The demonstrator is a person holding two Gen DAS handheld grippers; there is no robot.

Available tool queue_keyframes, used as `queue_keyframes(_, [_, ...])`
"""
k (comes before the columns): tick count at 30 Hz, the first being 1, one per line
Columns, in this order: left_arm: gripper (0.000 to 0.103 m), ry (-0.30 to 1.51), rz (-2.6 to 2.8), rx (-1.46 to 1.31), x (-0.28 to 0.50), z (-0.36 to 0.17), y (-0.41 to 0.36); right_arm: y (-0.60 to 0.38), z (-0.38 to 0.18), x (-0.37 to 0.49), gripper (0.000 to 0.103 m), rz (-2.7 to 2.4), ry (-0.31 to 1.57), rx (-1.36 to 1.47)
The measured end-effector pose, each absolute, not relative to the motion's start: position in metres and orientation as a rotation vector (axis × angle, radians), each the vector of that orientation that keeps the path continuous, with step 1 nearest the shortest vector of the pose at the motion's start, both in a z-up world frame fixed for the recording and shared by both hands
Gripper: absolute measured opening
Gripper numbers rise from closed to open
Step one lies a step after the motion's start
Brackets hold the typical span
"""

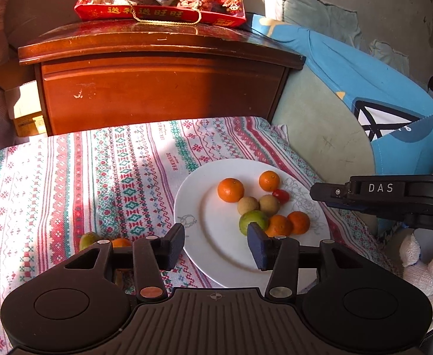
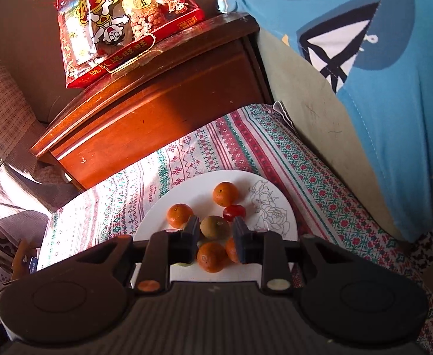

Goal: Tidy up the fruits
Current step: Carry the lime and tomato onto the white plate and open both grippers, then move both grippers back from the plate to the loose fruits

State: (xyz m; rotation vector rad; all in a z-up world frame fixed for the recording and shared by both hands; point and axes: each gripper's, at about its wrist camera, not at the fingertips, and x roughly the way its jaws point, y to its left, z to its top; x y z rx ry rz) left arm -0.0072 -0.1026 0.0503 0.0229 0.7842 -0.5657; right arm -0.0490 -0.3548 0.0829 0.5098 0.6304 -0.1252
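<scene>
Step in hand (judged): gathering fruit onto the plate [image 1: 195,207]; two pieces are still off it.
Plate load: oranges at 11 o'clock [image 1: 230,189], 1 o'clock [image 1: 269,180] and two at 5 o'clock [image 1: 298,222]; two tan fruits [image 1: 247,205] mid-plate; a tomato [image 1: 280,195] just beside them; a lime [image 1: 253,220] at 6 o'clock.
Strays: a green fruit [image 1: 87,240] and an orange one [image 1: 121,242] lie on the cloth [image 1: 68,177], at 9 o'clock of the plate, partly hidden by the left finger.
Left gripper [image 1: 215,244]: jaws part-open and empty, over the plate's near rim.
Right gripper [image 2: 214,241]: jaws narrow, a tan fruit [image 2: 215,227] seen between the tips; whether the pads press on it cannot be told.
Advice: the left gripper should swing toward 9 o'clock, open wider than the stray, straddle it and close gently, since round fruit rolls on cloth.
Placement: set down in the bare 8 o'clock part of the plate, clear of the cluster.
Risk: nudging the pile off the rim.
</scene>
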Motion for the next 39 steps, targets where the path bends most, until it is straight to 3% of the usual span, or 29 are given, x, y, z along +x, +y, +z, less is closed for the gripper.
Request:
queue_keyframes(7, [0.049, 0.783, -0.514, 0.030, -0.011, 0.060, -0.071, -0.329, 0.089, -0.056, 0.032, -0.073, 0.622, 0.482])
queue_keyframes(23, [0.049, 0.814, -0.373, 0.052, -0.016, 0.057, -0.005, -0.257, 0.068, -0.068, 0.032, 0.080, 0.654, 0.397])
queue_keyframes(39, [0.047, 0.855, -0.343, 0.034, -0.005, 0.036, 0.007, -0.217, 0.036, -0.040, 0.032, 0.137, 0.686, 0.284])
